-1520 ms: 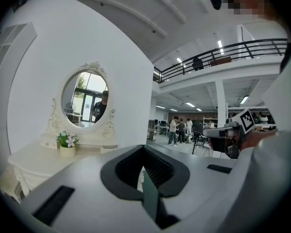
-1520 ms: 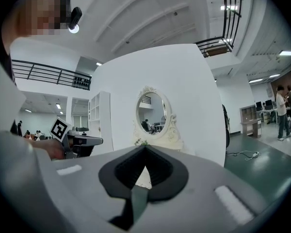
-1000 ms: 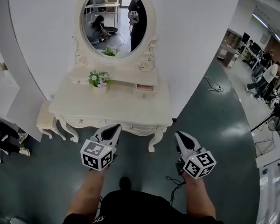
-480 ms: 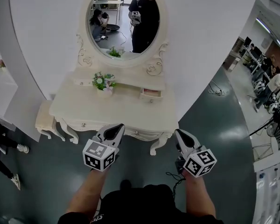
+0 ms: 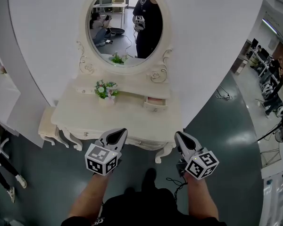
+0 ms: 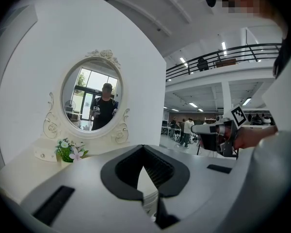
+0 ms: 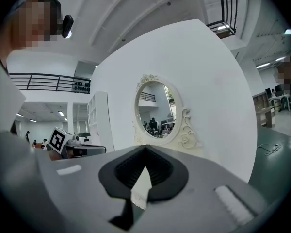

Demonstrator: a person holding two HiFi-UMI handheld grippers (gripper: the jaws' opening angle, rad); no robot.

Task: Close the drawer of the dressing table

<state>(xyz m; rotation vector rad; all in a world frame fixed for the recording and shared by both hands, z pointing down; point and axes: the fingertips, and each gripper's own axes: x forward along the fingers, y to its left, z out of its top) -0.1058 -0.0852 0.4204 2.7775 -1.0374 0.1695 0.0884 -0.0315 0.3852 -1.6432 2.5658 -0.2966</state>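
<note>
Small cream drawer (image 5: pixel 155 102) with a pinkish inside. Head view: it stands pulled out of the upper tier of the ivory carved dressing table (image 5: pixel 127 114), beyond both tools and between them. It is nearer the right gripper (image 5: pixel 181 138) than the left gripper (image 5: pixel 117 134), so the right likely suits the push. Its sliding axis runs away from the tools toward the white wall (image 5: pixel 212 55).

Left gripper view: jaws clenched together, empty; the gripper body masks the drawer.

Right gripper view: jaws likewise pressed together on nothing; the oval mirror (image 7: pixel 157 115) shows just above the jaw tips.

Potted flowers (image 5: pixel 105 89), perhaps a stool (image 5: pixel 46 126) leftward, cable (image 5: pixel 223 96) on green floor (image 5: pixel 226 140).
</note>
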